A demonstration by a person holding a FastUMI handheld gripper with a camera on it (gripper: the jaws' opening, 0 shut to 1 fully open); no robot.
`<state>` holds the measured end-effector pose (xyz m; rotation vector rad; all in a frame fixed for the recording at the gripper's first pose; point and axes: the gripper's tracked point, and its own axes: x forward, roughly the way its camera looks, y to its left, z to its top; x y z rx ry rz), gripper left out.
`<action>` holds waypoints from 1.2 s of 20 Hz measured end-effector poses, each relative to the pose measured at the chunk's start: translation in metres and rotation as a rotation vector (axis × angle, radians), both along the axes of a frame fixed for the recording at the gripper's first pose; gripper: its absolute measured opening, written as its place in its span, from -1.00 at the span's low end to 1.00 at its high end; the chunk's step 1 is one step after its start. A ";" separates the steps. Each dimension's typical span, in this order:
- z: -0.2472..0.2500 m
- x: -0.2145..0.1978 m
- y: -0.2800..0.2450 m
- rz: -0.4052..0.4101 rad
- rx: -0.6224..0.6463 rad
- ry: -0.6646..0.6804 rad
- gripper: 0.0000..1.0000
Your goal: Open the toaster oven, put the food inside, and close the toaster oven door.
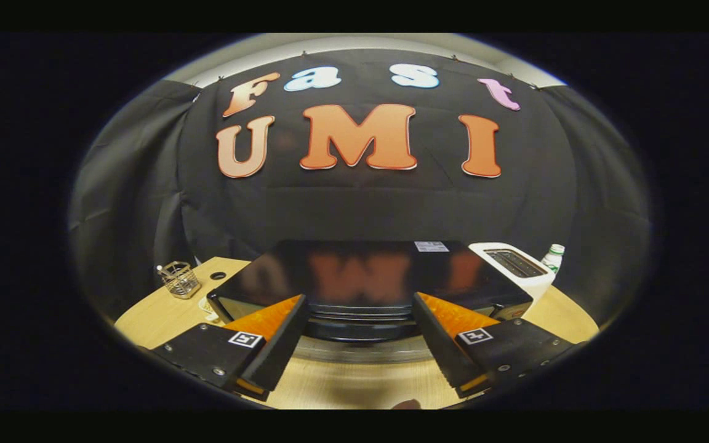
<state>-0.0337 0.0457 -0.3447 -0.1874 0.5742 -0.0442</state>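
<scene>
your gripper [359, 344] hovers with its 2 fingers spread apart, holding nothing. the oven [367, 280] sits just ahead of them, mid-table [164, 317], its door shut.

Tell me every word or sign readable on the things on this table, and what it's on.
White sticker on the toaster oven top: too blurred to read.
Bottle label, beside the white toaster: too small to read.
Square markers on the open gripper, its fingers flanking the oven's front: patterns, no words.
</scene>
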 end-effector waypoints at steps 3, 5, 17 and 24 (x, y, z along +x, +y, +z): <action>-0.001 -0.008 -0.001 -0.001 0.021 -0.018 0.99; -0.001 -0.010 0.001 0.005 0.028 -0.024 0.99; -0.002 -0.083 0.010 0.094 0.038 0.095 0.99; -0.061 -0.170 0.014 0.101 0.118 0.456 1.00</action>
